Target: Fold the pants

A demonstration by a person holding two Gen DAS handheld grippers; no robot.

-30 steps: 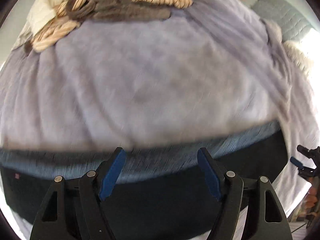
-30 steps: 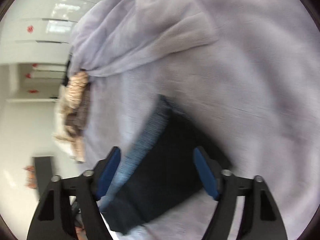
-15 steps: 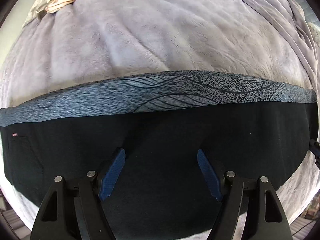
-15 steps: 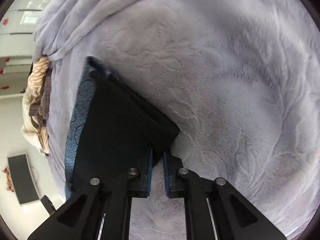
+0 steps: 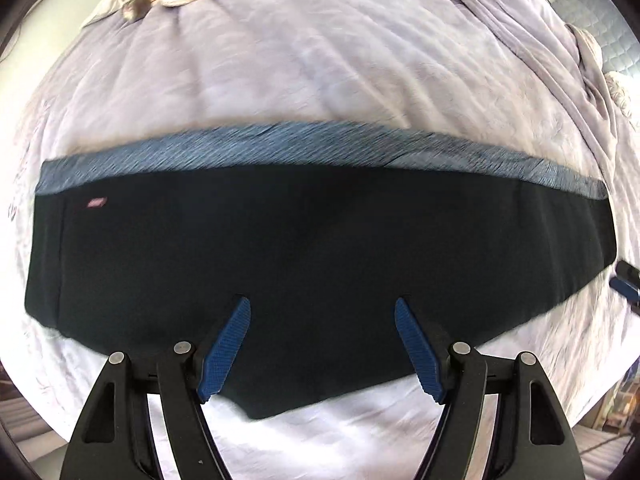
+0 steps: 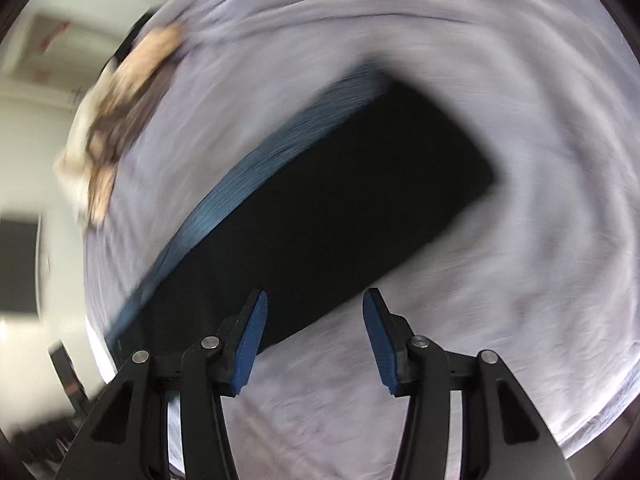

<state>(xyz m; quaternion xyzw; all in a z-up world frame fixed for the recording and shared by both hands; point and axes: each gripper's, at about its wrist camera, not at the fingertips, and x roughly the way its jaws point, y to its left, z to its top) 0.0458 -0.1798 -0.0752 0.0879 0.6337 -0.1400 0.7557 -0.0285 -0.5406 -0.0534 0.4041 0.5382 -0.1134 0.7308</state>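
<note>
Black pants (image 5: 320, 248) lie flat across the frame's middle on the blanket (image 5: 320, 60), both grippers empty, left gripper (image 5: 322, 312) spread wide, right gripper (image 6: 314, 308) just reopened; next, each should probably pinch an end corner squarely before folding over.
</note>
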